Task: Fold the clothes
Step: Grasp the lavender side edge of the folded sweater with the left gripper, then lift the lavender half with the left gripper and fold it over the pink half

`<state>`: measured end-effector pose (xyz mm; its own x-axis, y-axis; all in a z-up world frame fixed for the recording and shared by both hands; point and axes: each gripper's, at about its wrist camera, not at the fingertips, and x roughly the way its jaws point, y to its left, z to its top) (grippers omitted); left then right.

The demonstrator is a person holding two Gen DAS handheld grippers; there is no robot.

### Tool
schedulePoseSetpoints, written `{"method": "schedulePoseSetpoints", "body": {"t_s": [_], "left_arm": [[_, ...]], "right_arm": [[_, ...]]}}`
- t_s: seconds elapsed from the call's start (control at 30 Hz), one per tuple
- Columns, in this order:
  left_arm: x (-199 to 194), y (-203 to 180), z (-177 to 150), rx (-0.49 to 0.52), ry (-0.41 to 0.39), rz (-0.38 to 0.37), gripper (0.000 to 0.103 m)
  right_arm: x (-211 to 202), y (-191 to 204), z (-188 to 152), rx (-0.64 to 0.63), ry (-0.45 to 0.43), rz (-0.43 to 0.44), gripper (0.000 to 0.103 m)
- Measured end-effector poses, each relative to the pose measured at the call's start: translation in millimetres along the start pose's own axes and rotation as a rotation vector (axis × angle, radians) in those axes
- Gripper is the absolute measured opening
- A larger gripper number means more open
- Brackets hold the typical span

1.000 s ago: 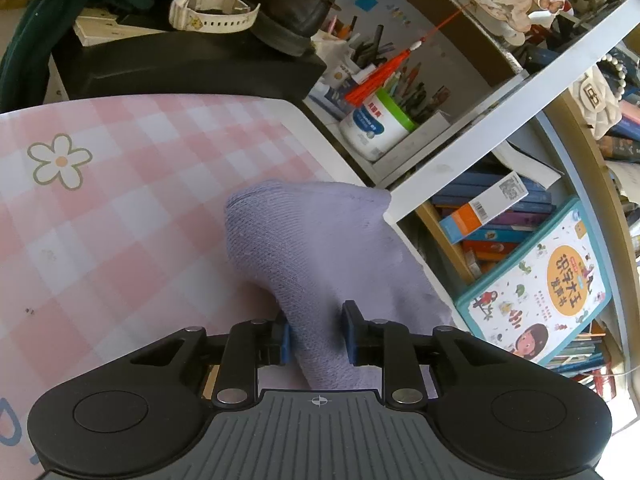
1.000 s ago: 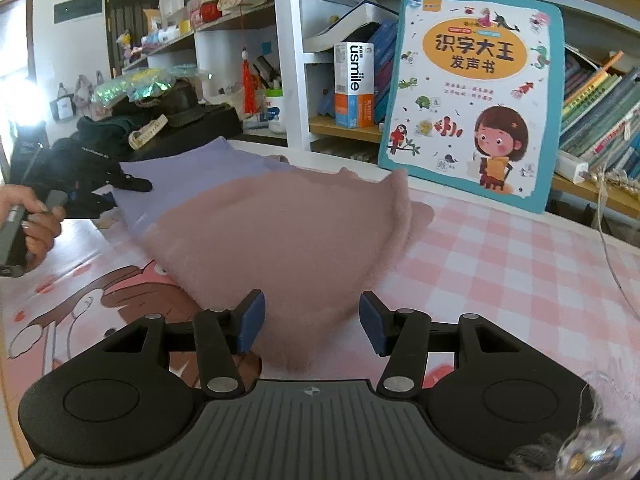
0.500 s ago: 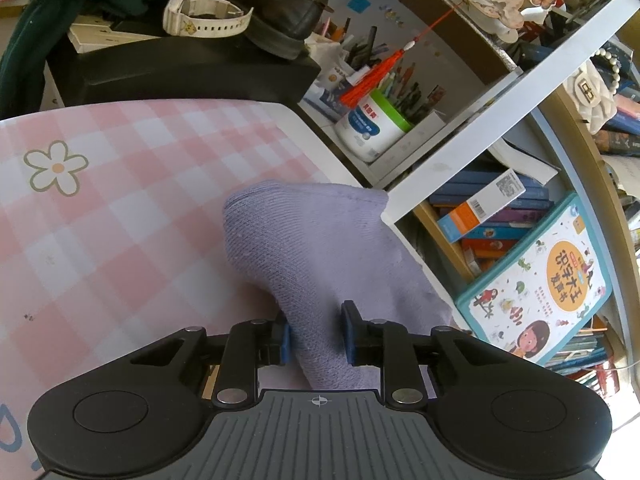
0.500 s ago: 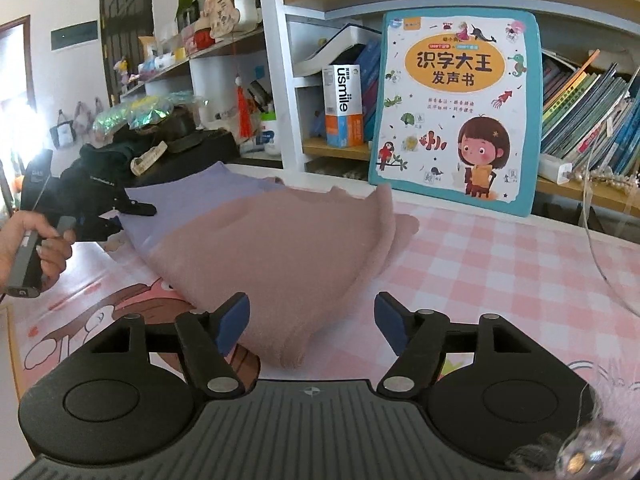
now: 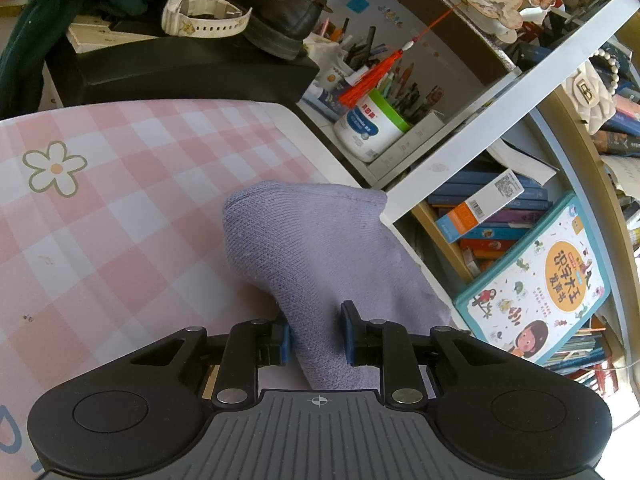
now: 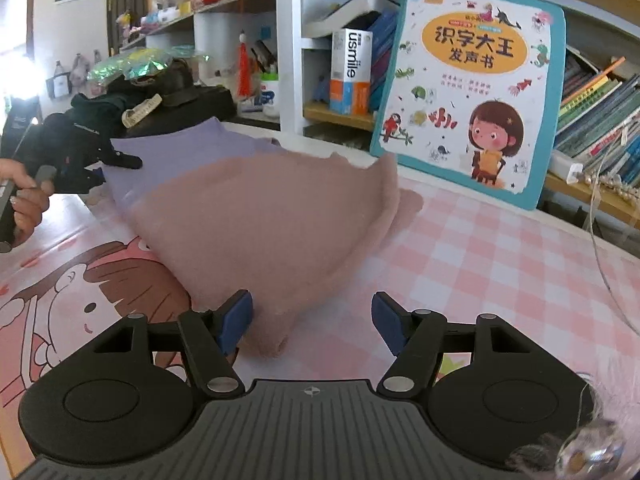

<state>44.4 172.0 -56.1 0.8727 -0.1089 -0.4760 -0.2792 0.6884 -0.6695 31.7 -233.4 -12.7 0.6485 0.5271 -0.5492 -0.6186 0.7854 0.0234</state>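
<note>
Sock [image 6: 260, 216], pink-and-lilac, 1 item: lies lengthwise between your 2 claws. Left claw [image 5: 316, 336] closing on its lilac end; right claw [image 6: 312, 322] released, pink tip just ahead.

Each gripper, the left gripper [image 5: 316, 334] and the right gripper [image 6: 312, 322], has a ribbed grey body marked with a small crosshair, black rounded housings with round recesses, black linkage arms with silver screws, and blue-padded fingers [image 6: 236, 320].
</note>
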Motion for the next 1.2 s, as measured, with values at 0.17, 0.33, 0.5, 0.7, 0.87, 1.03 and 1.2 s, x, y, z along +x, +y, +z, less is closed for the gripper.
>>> {"method": "schedulePoseSetpoints", "body": {"t_s": [0.17,0.33,0.5,0.7,0.87,1.03,1.2], "left_arm": [[-9.5,-13.6,3.5,0.053,-0.023,-0.03,0.013],[-28.3,-45.6,5.5,0.137,-0.073,-0.093,0.012],[-42.3,-97.3,-3.2,0.281,-0.127,-0.174,0.012],[-55.3,-169.8,-52.8,0.631,-0.166,-0.231,0.012],[-37.9,-211.6,-148.0,1.108,0.001,-0.221,0.018],[-18.6,-207.7,-192.7,1.279,0.102,-0.181,0.019],[-19.0,-205.3,-183.1,1.219,0.119,-0.204,0.023]], "right_arm": [[2.2,0.4,0.0,-0.004,0.014,-0.01,0.064],[2.9,-0.4,0.3,-0.006,0.019,-0.012,0.064],[2.8,-2.0,0.3,-0.004,0.02,-0.01,0.064],[2.5,-2.8,0.0,0.0,0.021,-0.006,0.064],[2.6,-3.7,-0.1,0.007,0.021,0.002,0.064],[2.2,-4.1,-0.8,0.014,0.022,0.007,0.065],[2.1,-3.6,-1.3,0.014,0.022,0.008,0.065]]}}
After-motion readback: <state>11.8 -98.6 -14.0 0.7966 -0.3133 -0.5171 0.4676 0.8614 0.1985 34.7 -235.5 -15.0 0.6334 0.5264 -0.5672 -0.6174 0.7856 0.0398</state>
